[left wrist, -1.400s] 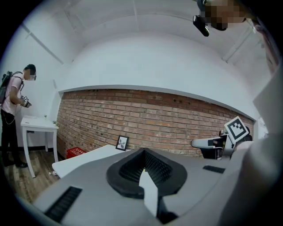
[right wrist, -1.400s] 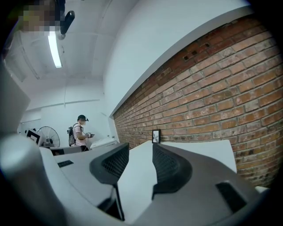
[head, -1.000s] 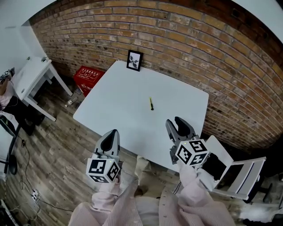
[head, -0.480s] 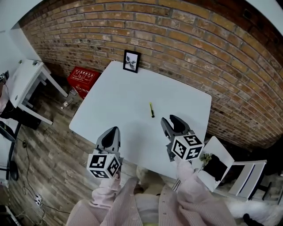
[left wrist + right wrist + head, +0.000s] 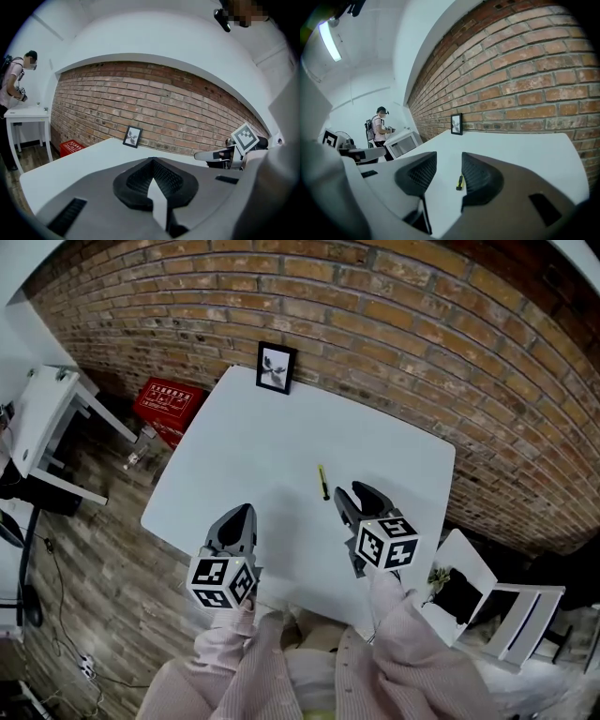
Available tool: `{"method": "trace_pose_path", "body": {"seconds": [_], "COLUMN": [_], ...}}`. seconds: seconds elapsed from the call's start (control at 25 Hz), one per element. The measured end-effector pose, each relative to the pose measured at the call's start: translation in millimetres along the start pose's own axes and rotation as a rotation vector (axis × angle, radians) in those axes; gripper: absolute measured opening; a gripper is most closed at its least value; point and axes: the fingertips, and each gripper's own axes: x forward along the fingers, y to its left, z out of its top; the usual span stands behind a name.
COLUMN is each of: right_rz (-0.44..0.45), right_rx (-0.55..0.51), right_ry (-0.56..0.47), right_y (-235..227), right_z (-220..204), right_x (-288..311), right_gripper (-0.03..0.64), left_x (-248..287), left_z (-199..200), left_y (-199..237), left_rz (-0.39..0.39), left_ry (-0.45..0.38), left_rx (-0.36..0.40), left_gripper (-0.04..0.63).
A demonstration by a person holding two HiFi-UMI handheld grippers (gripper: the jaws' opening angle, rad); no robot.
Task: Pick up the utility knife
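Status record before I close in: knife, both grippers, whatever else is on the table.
utility knife: flat on the table, untouched, just ahead of the right gripper
right gripper: jaws apart, empty, knife seen through the gap
left gripper: jaws together, empty
picture frame: upright at the table's far edge, by the brick wall

A frame (image 5: 276, 368) stands on the table (image 5: 253, 446) near the brick wall (image 5: 422, 343). A red crate (image 5: 167, 405) sits on the floor (image 5: 103, 559) beside the table. A person (image 5: 377, 124) stands by a side table (image 5: 42, 418).
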Motion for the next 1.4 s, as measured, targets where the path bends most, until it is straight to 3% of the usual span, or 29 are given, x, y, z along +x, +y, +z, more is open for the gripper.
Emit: {"method": "trace_pose_path", "body": {"seconds": [0.92,1.4], "right_rz": [-0.069,-0.128], "right_rx": [-0.003,-0.159], "right_ry": [0.261,0.384], "right_y": [-24,-21], "right_z": [-74,-100], "right_x": [91,105], "right_gripper": [0.169,0.155], "left_x": [75,88], "left_z": [-55,-68], "left_y": [26,25], "left_rz": [-0.053,-0.097], "left_ry": [0.200,0.246], "left_rx": [-0.060,-0.062], "left_gripper": [-0.006,-0.006]}}
